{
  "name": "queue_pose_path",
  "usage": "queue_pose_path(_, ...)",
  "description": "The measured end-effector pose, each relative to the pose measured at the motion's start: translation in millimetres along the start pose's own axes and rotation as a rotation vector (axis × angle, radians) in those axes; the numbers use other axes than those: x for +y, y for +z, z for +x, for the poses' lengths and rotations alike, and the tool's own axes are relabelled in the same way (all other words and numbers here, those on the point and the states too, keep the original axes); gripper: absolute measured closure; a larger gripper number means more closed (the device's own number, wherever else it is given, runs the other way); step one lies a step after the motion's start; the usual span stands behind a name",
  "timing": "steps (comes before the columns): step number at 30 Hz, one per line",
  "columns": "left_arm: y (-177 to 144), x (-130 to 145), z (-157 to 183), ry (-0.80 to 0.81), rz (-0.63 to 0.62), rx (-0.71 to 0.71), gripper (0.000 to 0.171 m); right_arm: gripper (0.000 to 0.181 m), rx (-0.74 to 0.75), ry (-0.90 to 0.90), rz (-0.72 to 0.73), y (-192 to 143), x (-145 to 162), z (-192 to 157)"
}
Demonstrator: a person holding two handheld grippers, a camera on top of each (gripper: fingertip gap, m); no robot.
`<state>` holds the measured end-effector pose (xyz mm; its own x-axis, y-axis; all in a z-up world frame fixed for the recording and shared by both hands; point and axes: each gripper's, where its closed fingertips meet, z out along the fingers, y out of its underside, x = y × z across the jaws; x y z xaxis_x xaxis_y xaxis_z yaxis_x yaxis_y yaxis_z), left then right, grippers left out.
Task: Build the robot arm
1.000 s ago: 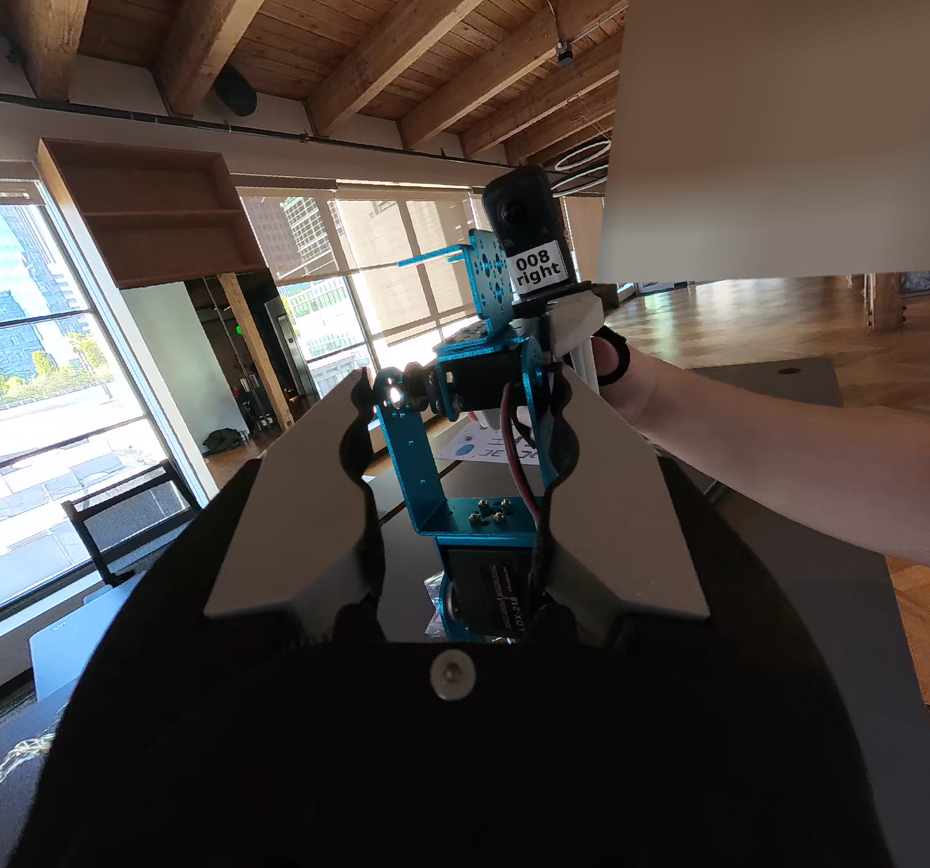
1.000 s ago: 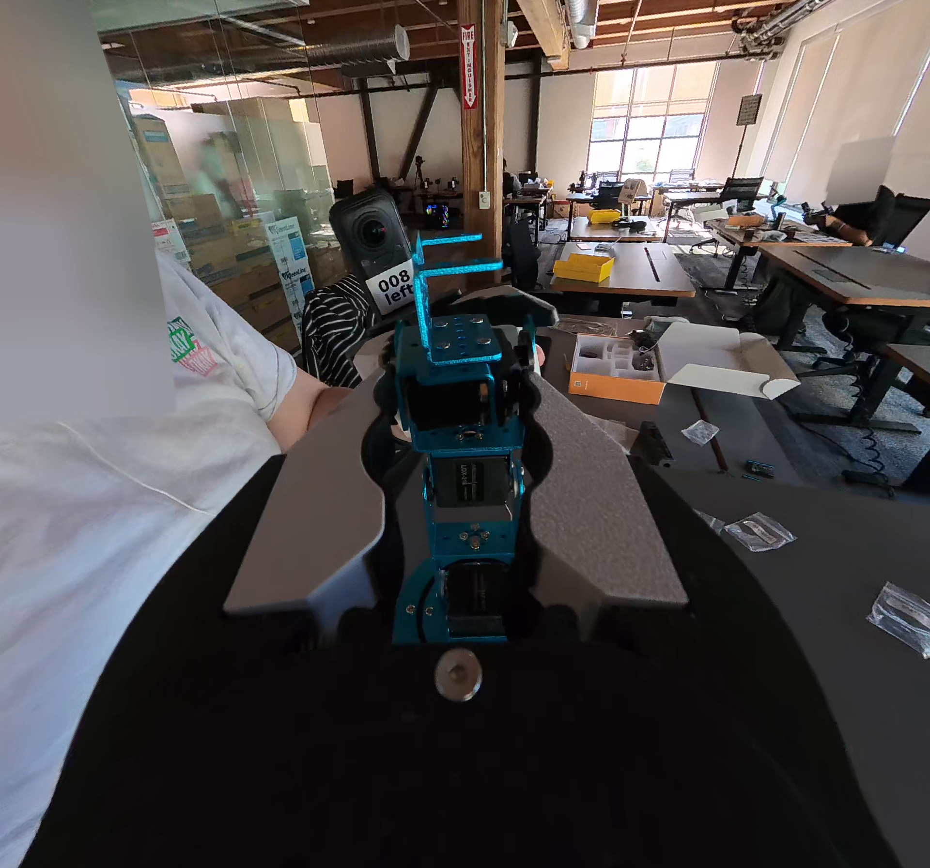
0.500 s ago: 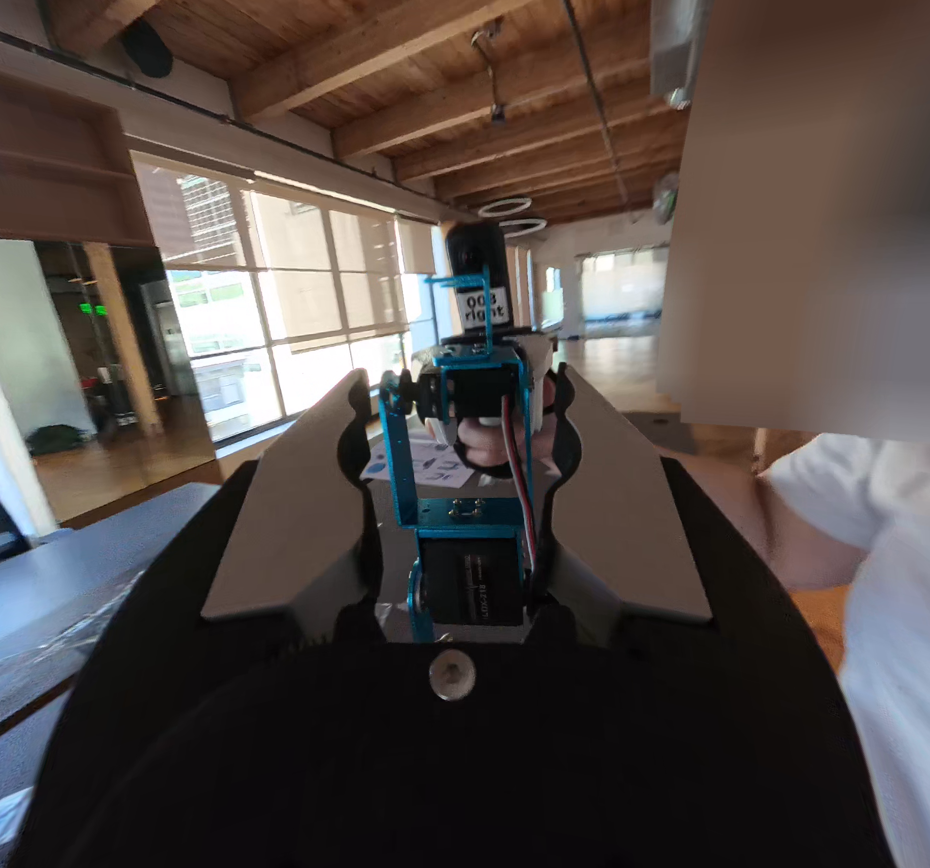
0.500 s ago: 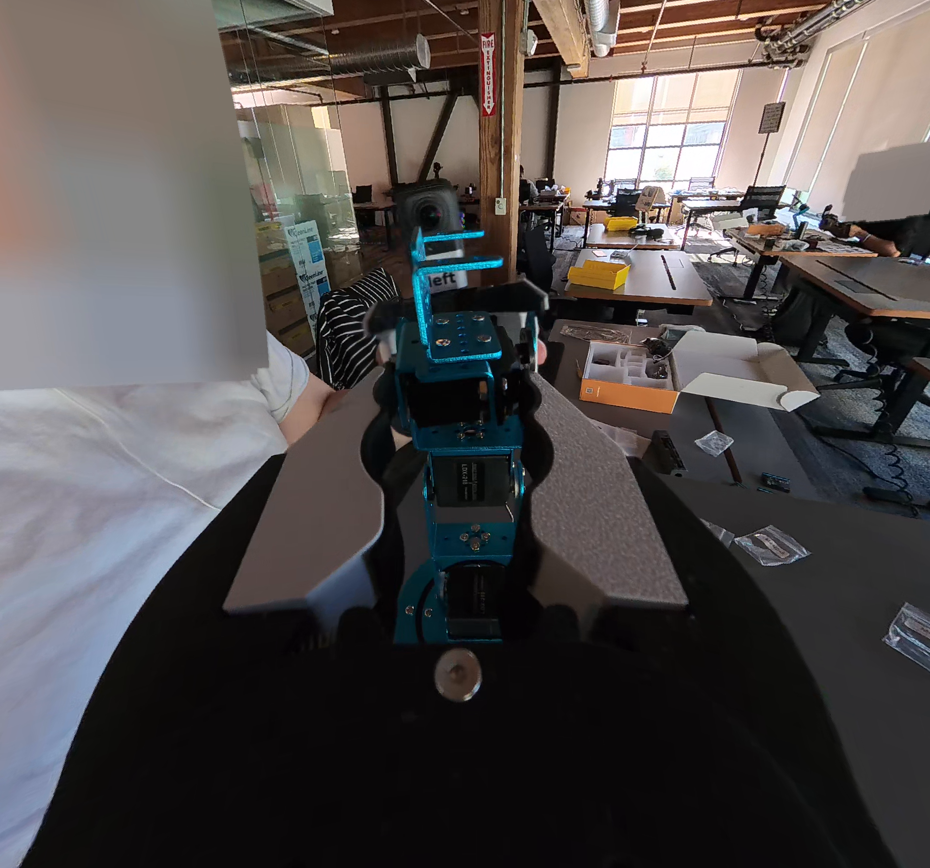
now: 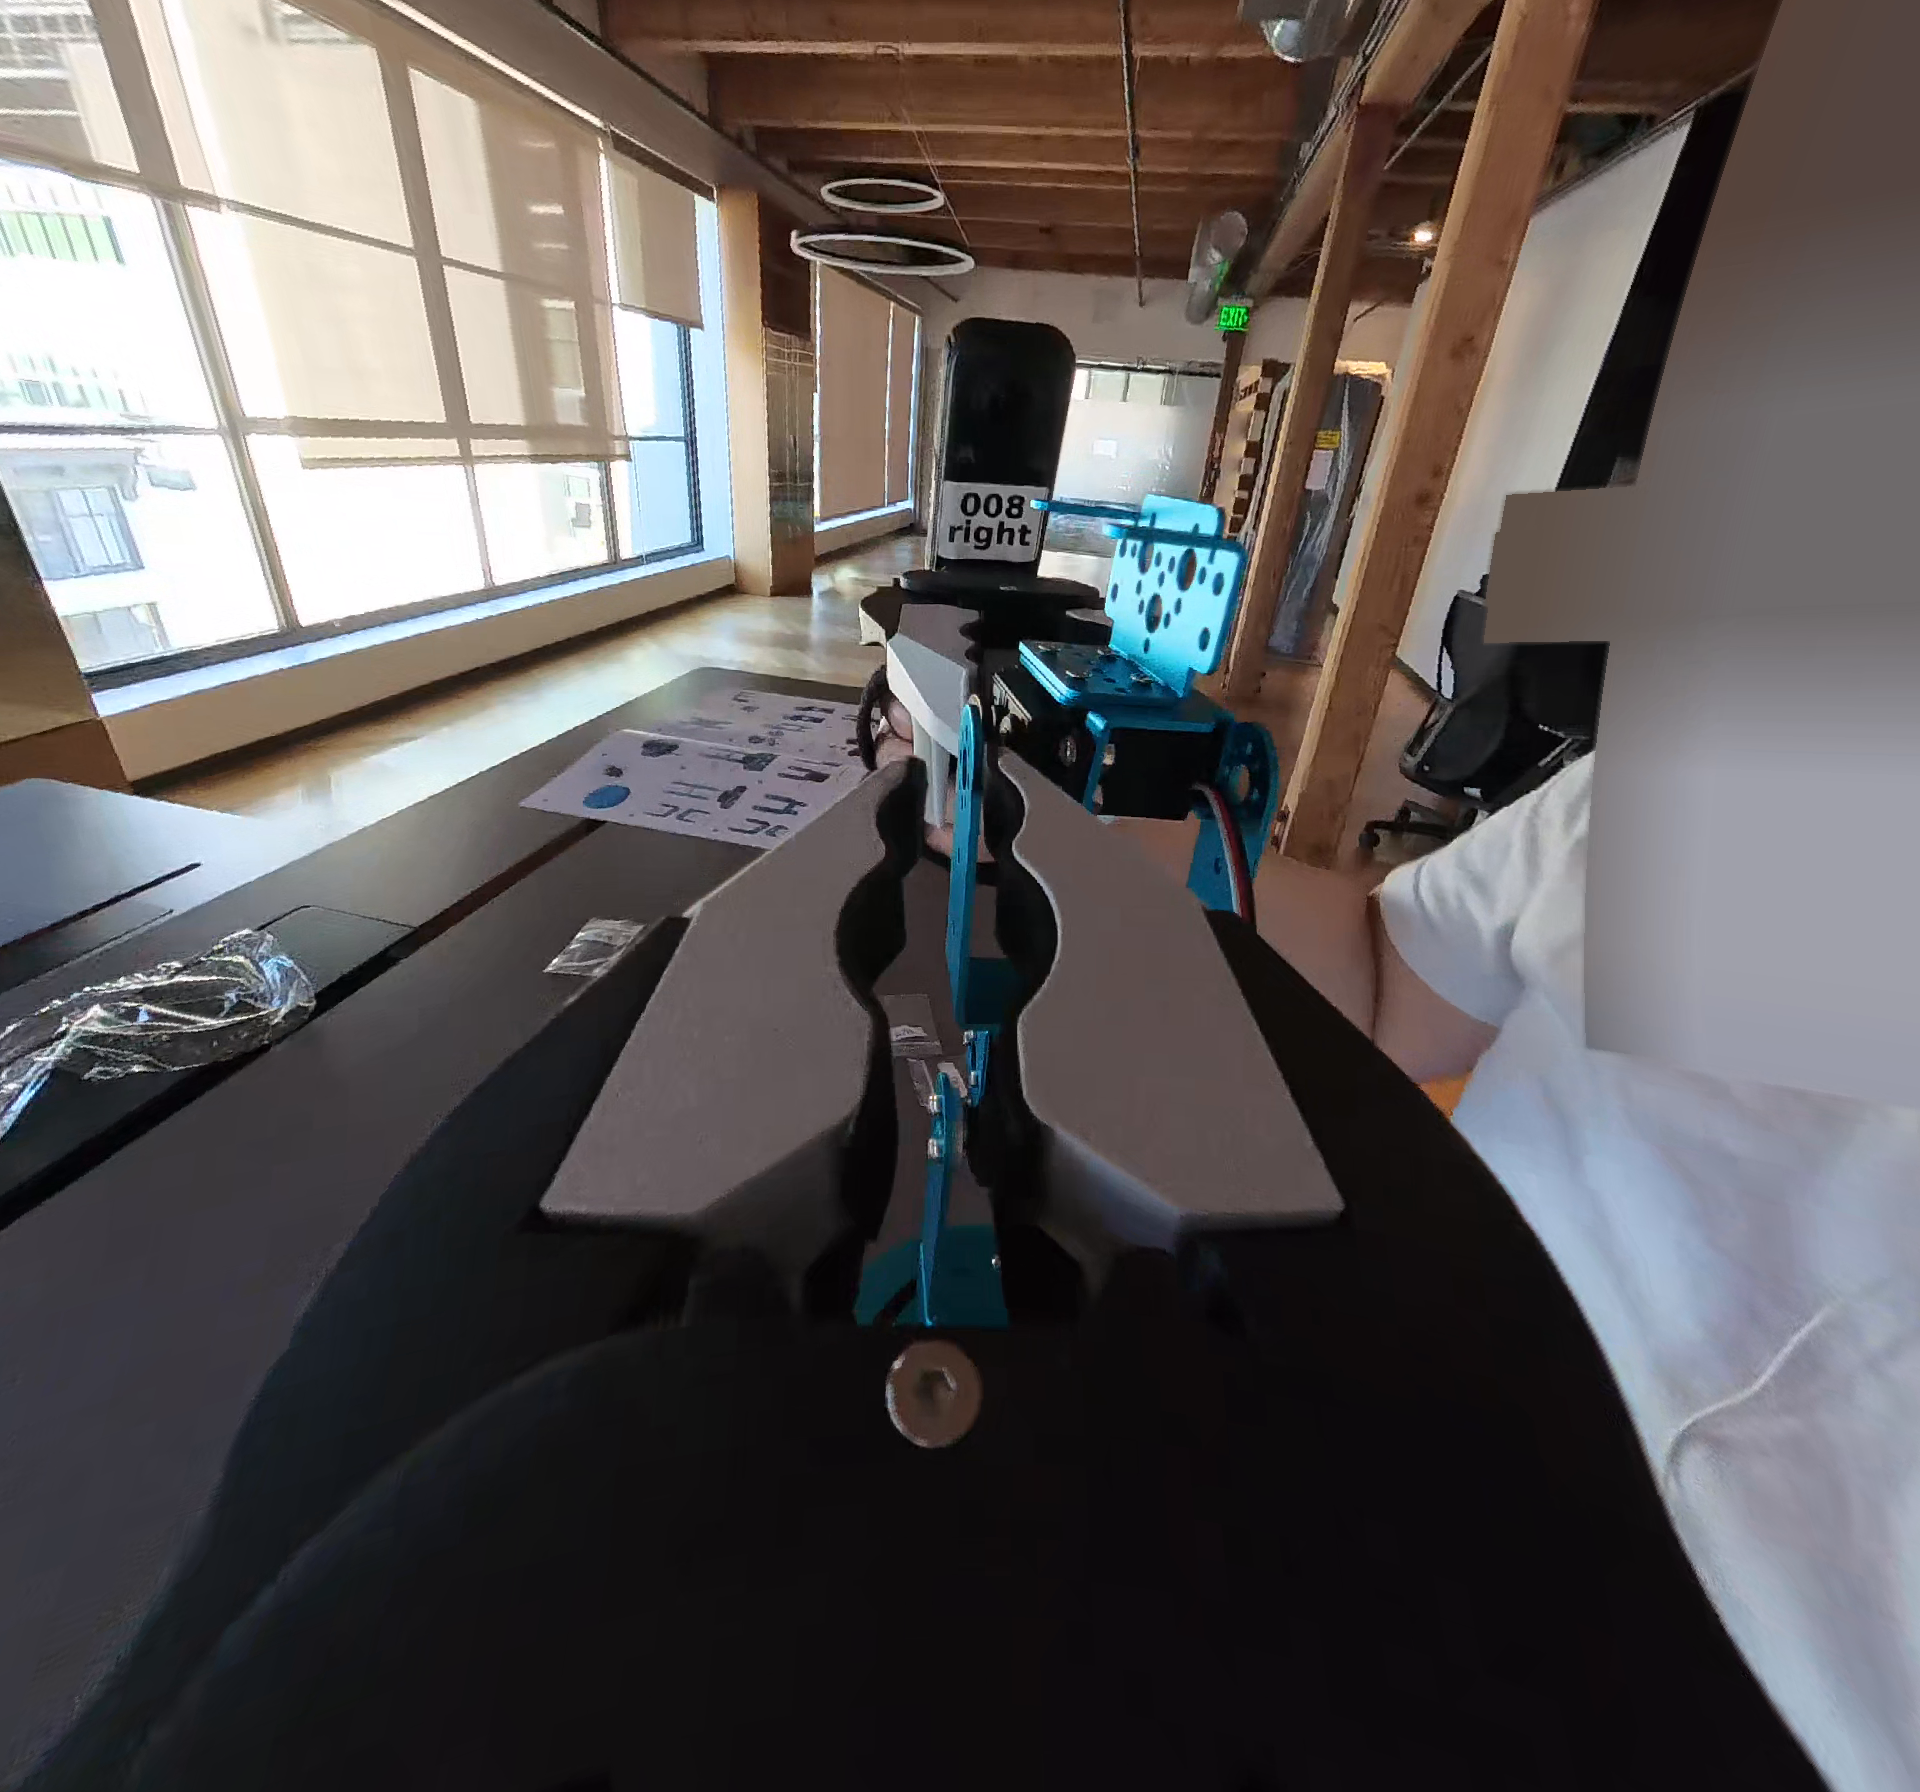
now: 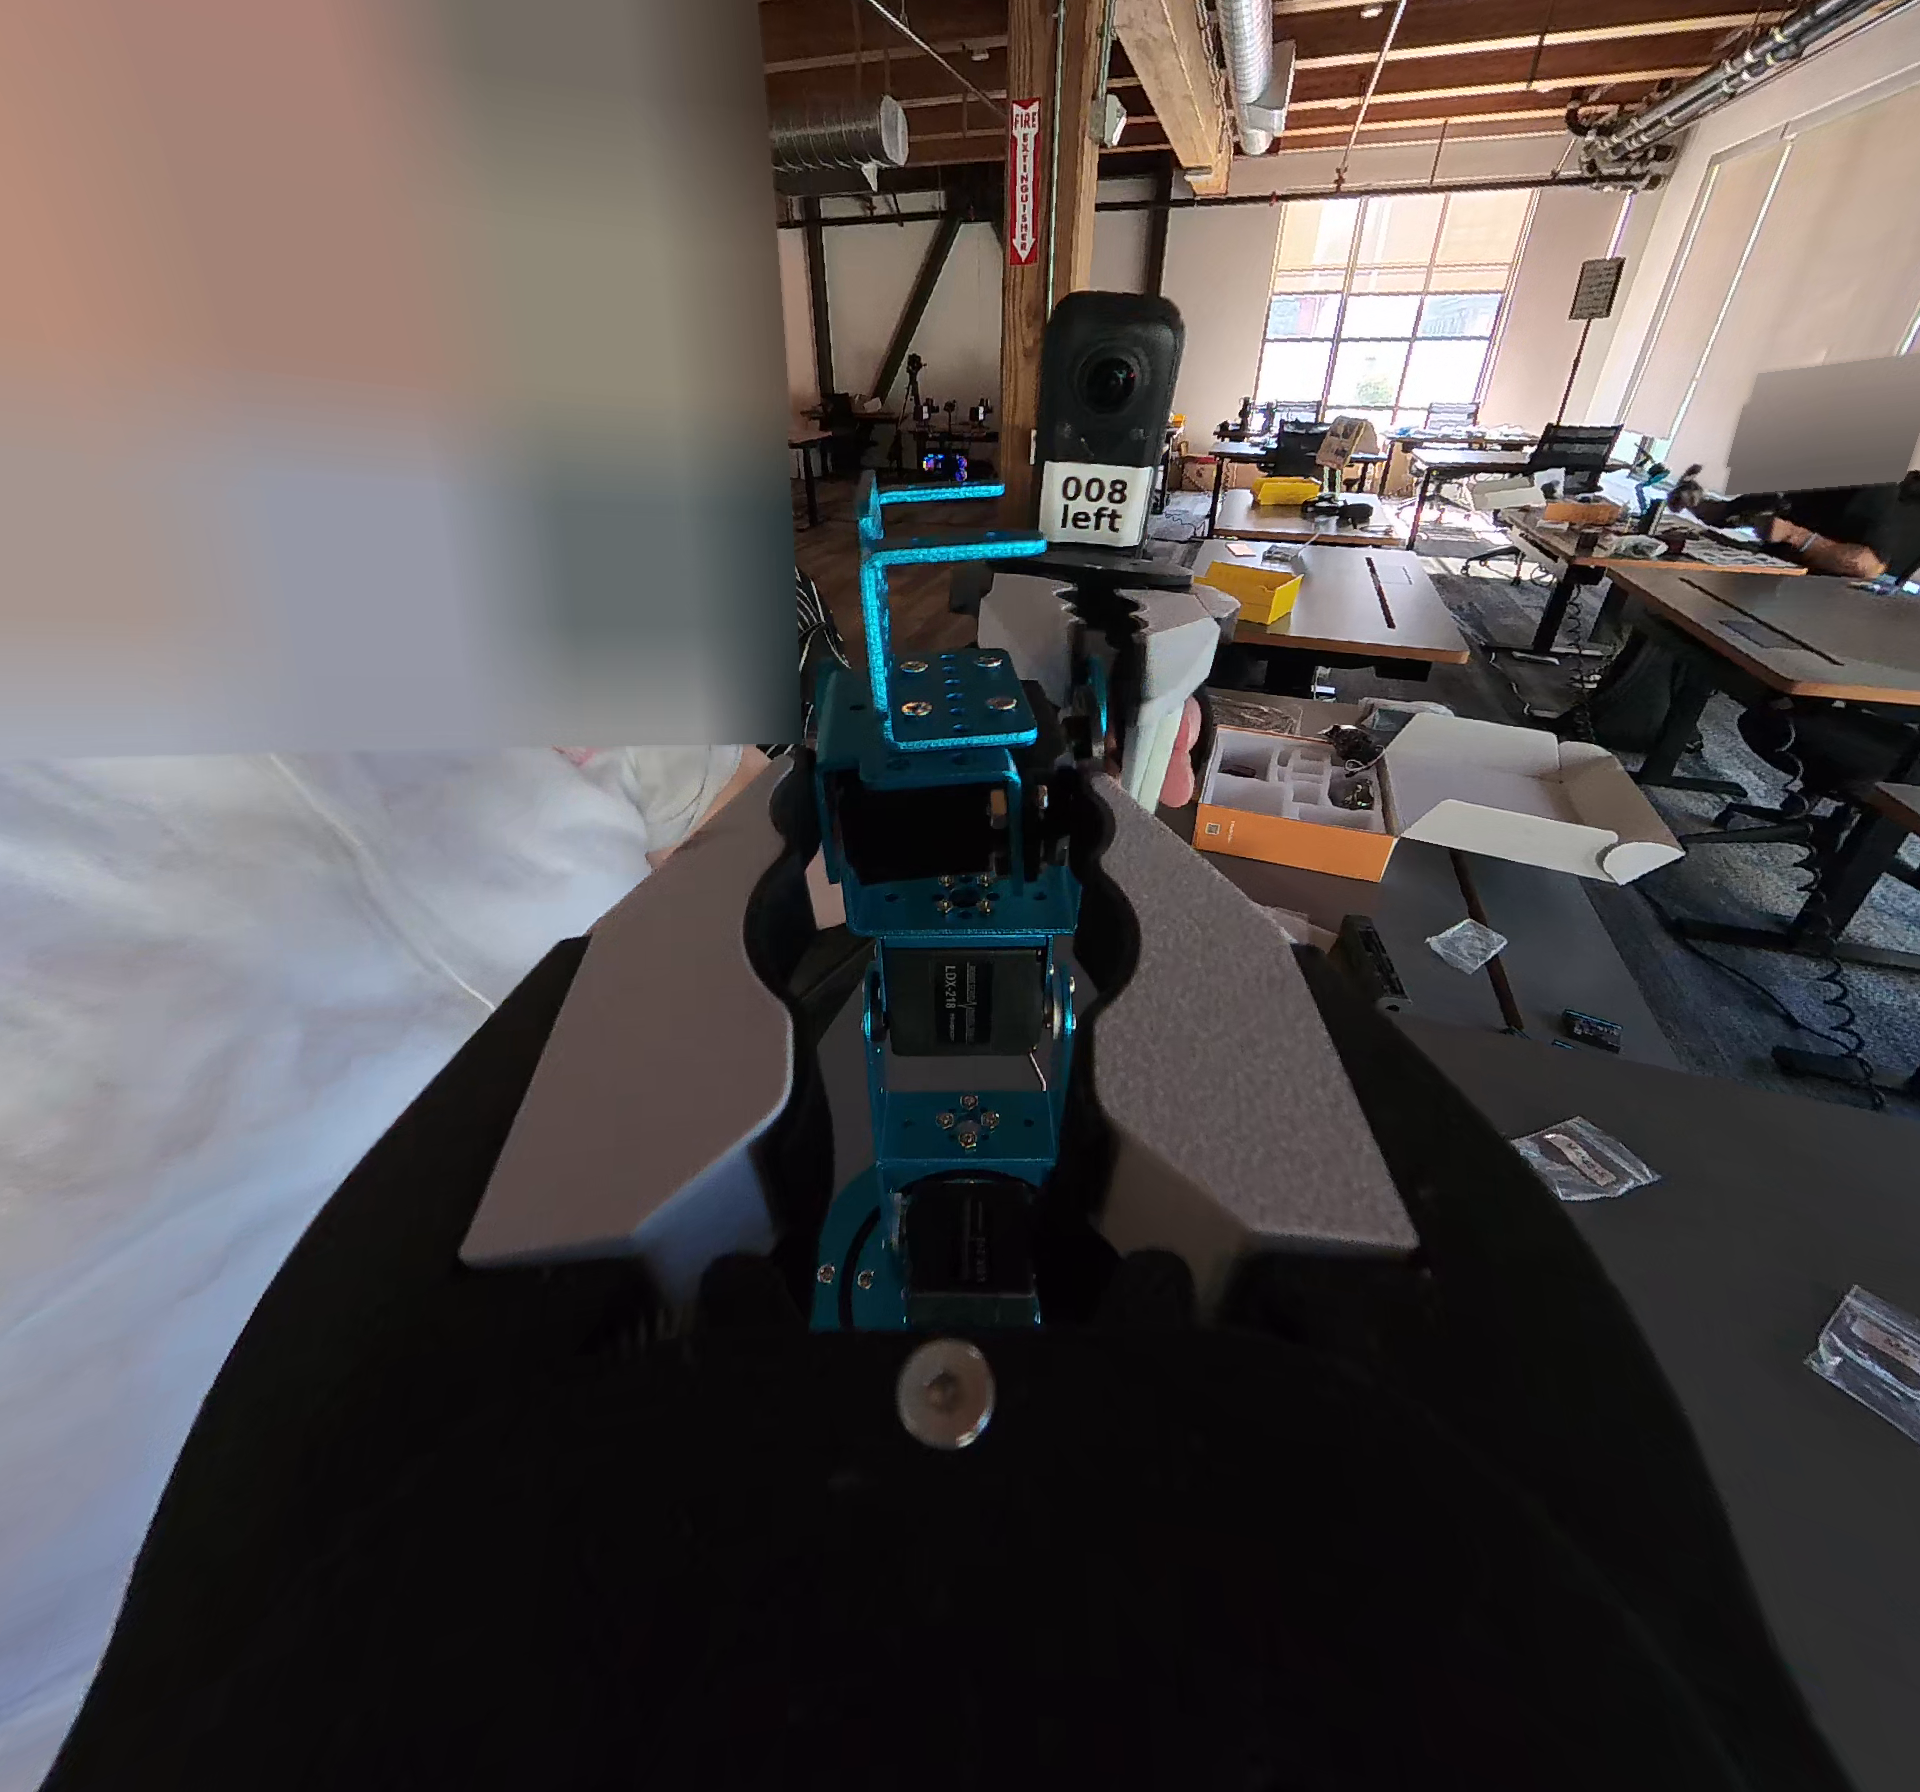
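Left hand-held gripper (image 5: 961,807) clenched on my servo assembly's (image 5: 1127,703) thin blue plate | right hand-held gripper (image 6: 951,833) grasping its servo stack | assembly held off the counter (image 5: 312,1067), bridging both | progress: I cannot tell.

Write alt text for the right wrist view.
The right tongs grip a blue metal servo-bracket assembly, held in the air. Beyond it, the left tongs, topped by a black camera, meet its far end, with an open orange-sided cardboard box on the dark table behind.

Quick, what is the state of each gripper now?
Left gripper: shut on a thin plate of the blue servo bracket assembly.
Right gripper: shut on the blue servo bracket assembly, gripping its servo stack.
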<state>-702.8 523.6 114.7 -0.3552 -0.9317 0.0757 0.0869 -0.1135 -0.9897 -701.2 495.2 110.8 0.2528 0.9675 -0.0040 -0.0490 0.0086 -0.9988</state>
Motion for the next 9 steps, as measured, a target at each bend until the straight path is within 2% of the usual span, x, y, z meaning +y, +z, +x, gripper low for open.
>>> queue_pose_path(2, 0.8, 0.6, 0.2, -0.022, 0.001, 0.007, 0.161, 0.134, 0.004, -0.006, 0.002, 0.5, 0.0, -0.2)
queue_pose_path(4, 1.8, 0.4, 3.6, -0.064, 0.001, 0.030, 0.170, 0.134, 0.011, -0.013, -0.002, 0.4, 0.8, 0.2)
queue_pose_path(9, 1.7, 0.3, 1.1, -0.055, 0.004, -0.041, 0.171, 0.134, 0.041, -0.080, -0.012, 1.4, 2.3, 0.7)
